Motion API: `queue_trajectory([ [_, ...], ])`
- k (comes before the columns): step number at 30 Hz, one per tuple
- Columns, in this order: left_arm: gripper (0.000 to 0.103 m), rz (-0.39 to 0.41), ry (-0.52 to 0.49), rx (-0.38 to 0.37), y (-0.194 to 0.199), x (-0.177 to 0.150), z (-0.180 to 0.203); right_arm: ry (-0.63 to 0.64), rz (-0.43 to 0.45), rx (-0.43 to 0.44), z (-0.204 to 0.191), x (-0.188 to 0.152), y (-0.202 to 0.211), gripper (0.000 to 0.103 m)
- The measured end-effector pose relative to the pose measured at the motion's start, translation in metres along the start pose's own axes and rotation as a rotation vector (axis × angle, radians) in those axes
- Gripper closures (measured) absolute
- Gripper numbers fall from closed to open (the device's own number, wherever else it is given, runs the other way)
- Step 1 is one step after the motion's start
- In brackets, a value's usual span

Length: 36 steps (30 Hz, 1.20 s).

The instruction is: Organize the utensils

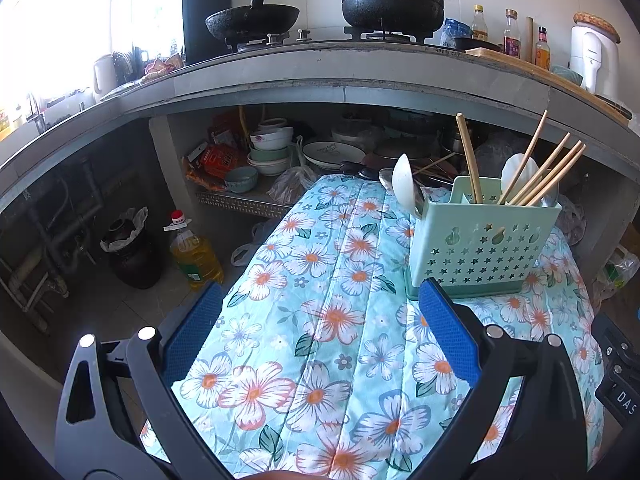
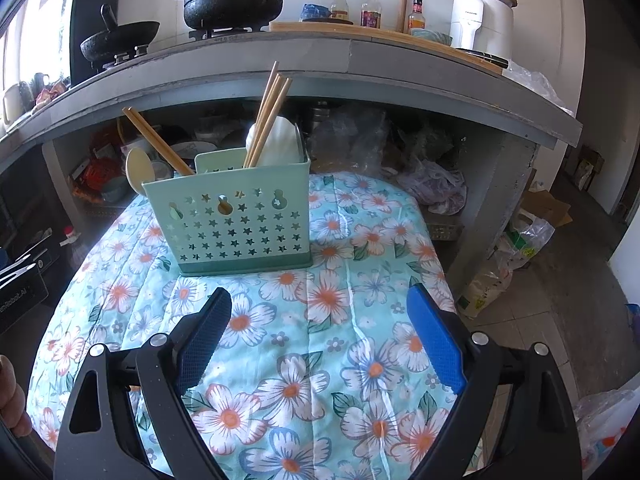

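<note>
Both tools hang empty over the near edge of the table: left tool [image 1: 320,312] and right tool [image 2: 320,316] spread wide, nothing between the pads. I judge I'm holding them back so I can see the whole caddy [image 2: 236,220], which stands upright toward the far edge on the floral cloth [image 2: 320,360]. Chopsticks [image 2: 268,116] and spoons [image 2: 138,170] lean inside it, sorted by compartment.
</note>
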<state>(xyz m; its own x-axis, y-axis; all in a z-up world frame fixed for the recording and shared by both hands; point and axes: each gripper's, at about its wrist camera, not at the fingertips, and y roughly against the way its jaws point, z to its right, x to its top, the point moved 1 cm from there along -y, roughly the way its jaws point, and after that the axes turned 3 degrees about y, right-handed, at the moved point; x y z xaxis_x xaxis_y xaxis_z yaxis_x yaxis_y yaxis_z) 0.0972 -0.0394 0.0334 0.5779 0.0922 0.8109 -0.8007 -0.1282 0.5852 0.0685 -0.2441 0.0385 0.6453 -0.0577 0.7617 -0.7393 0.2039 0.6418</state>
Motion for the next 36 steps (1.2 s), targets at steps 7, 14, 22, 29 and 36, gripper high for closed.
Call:
queue_trajectory([
  [7,0.009,-0.001,0.002,0.0,0.0003,0.0003,0.0,-0.001,0.003,-0.001,-0.0001,0.0,0.0012,0.016],
  [14,0.009,0.0,-0.001,0.001,0.0002,0.0003,-0.0001,-0.001,0.005,0.0,0.0002,0.0007,0.0023,0.016],
  [22,0.009,-0.001,0.0,0.001,-0.0003,0.0003,-0.0001,-0.001,0.005,0.0,0.0002,0.0009,0.0031,0.016],
  [29,0.009,0.0,0.0,0.007,-0.0003,0.0006,-0.0022,0.0,0.006,-0.001,0.0002,0.0011,0.0032,0.016],
  [36,0.009,-0.007,0.002,0.02,-0.0024,-0.0007,-0.0062,0.005,0.023,-0.006,0.0006,0.0066,0.008,0.016],
])
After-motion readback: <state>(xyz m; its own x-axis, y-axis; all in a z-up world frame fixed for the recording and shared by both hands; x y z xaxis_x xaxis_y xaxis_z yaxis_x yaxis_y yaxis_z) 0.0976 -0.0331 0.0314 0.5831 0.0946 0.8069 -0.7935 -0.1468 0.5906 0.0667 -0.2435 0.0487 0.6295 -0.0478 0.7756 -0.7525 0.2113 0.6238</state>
